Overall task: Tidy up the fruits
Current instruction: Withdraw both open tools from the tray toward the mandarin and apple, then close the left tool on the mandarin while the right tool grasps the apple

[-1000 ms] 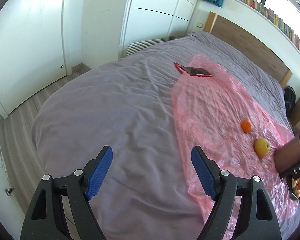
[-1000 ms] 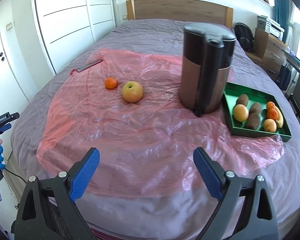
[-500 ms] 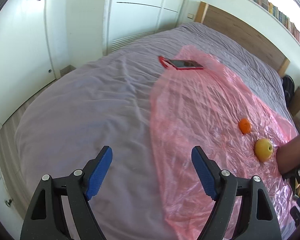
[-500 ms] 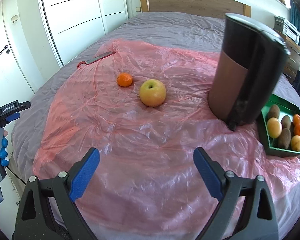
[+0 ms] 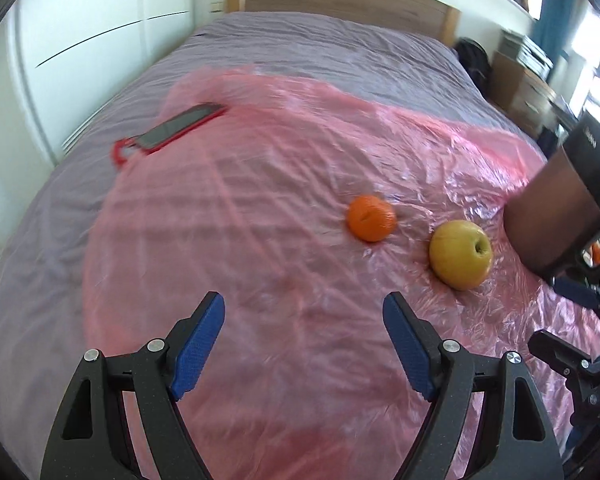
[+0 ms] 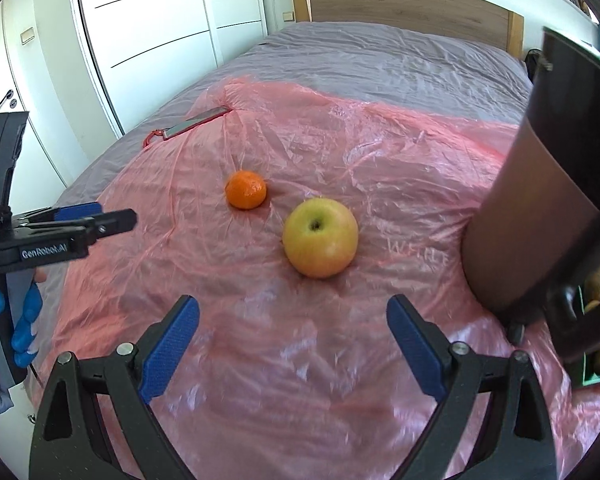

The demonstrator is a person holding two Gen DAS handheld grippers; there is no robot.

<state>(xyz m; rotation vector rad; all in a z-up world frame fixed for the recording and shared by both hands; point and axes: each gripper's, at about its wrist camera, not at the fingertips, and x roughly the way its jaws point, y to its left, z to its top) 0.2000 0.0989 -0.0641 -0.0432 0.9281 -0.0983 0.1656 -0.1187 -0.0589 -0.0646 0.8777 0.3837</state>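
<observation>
A yellow-green apple (image 6: 320, 238) and a small mandarin (image 6: 246, 189) lie apart on a pink plastic sheet (image 6: 380, 152) spread over the bed. My right gripper (image 6: 294, 340) hangs open just short of the apple, nothing between its blue pads. In the left wrist view, the mandarin (image 5: 371, 218) and the apple (image 5: 460, 254) lie ahead and to the right of my left gripper (image 5: 304, 340), which is open and empty. Each gripper shows in the other's view: the left gripper (image 6: 112, 218) side-on at the left edge, the right gripper (image 5: 546, 314) at the right edge.
A tall dark-and-copper appliance (image 6: 540, 200) stands right of the apple. It hides most of a green tray (image 6: 592, 376) holding brown fruits. A phone in a red case (image 6: 192, 122) lies at the sheet's far left edge. A blue-gloved hand (image 6: 24, 320) holds the left gripper.
The left gripper has swung and rolled from the bare grey bedspread over onto the pink sheet, facing the fruits. The right gripper has come closer to the apple and lower. Both stayed open.
</observation>
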